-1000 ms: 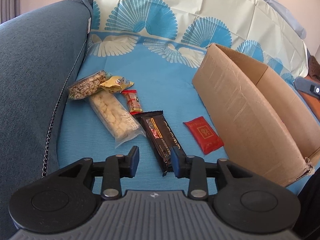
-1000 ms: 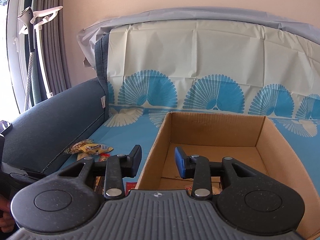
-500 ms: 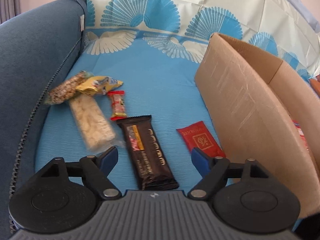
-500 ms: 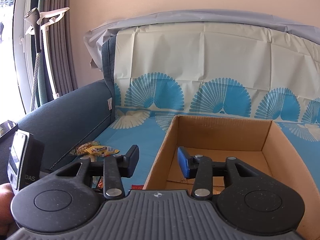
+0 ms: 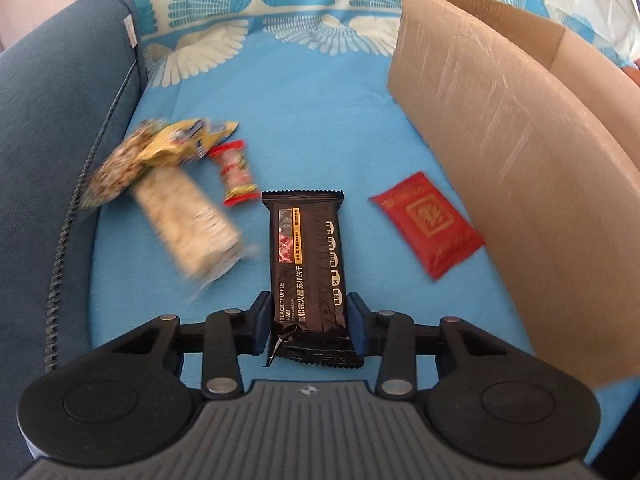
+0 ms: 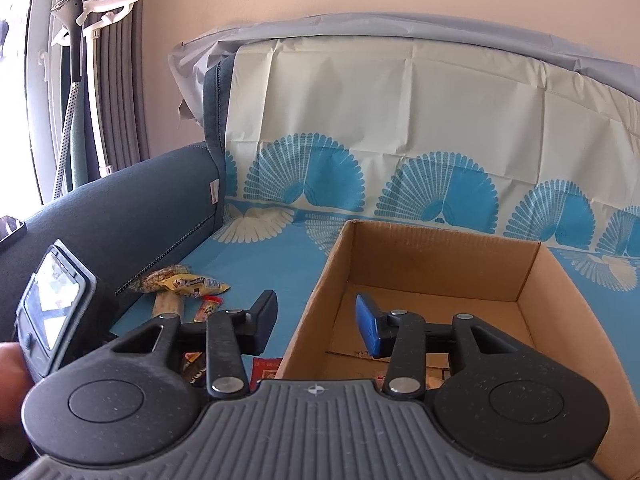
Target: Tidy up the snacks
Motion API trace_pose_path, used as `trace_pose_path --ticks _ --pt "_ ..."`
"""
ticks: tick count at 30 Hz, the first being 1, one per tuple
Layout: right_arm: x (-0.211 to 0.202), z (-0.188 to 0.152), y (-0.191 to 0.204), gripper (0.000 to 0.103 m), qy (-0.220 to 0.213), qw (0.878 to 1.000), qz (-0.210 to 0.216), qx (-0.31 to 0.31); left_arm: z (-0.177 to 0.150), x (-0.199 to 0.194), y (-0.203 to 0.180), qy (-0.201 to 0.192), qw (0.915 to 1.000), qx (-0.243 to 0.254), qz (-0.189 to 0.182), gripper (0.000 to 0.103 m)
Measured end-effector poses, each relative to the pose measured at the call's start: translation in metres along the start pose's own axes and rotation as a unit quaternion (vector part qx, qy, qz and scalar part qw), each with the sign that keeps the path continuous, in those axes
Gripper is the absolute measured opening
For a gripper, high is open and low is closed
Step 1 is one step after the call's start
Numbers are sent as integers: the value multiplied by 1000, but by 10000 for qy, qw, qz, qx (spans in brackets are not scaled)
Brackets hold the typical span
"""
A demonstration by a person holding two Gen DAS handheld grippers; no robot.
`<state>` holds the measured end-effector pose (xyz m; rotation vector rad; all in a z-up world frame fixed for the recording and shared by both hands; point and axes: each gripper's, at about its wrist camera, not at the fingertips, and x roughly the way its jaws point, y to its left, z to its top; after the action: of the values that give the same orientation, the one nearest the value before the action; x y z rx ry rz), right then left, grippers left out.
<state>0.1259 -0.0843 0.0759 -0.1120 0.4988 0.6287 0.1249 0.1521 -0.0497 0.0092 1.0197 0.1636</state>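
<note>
The left gripper (image 5: 307, 326) was wide open half a sec ago w/ the black truffle ham cracker bar (image 5: 308, 276) lying loose in front of it. Now its two pads sit tight on both sides of the bar's near end, so it's closed on the bar. The bar looks flat on the blue cloth (image 5: 312, 120), not lifted yet. That means the grab is about done & next job is prob to lift it & carry it right, over the wall of the cardboard box (image 5: 500, 152).

The red packet (image 5: 427, 224) lies just right of the bar, close to the box. On the left is a pile: pale rice cracker pack (image 5: 188, 220), yellow bag (image 5: 188, 144), small red candy (image 5: 236, 174). They look blurry.

The right gripper (image 6: 316, 320) hangs over the near left edge of the box, fingers partly apart, holding nothing. It has hardly moved. Box has a few bits at the bottom, can't tell what
</note>
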Motion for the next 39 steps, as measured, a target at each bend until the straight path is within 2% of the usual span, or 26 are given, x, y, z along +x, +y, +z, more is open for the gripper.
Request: trace_pose_path --ticks 4,7,14,15,20,24,31,39 --pt "-1 -3 7 46 34 9999 -69 -122 -16 -16 25 134 9997 -30 -210 43" --pt "-3 -5 15 45 17 9996 -130 -254 -22 -26 42 85 9978 -484 -435 43" --pt "-8 -14 44 43 -161 9960 -262 -834 -24 -22 41 76 9967 -702 -397 44" --pt "-9 -15 48 42 -201 9953 -254 -918 -24 -21 42 91 9965 -735 -397 44" --pt "-16 -19 64 19 -230 9918 66 -1255 -26 -20 52 111 9935 -963 -588 44" --pt "-15 -22 82 19 -66 9900 183 -1400 -27 -19 61 89 9899 -1227 -707 44" --pt "1 -19 120 19 336 9937 94 -1064 -27 -18 70 54 9856 -1492 -799 42" --pt "54 -47 148 22 793 9891 -473 -1143 -31 -23 85 -72 9787 -1895 -790 37"
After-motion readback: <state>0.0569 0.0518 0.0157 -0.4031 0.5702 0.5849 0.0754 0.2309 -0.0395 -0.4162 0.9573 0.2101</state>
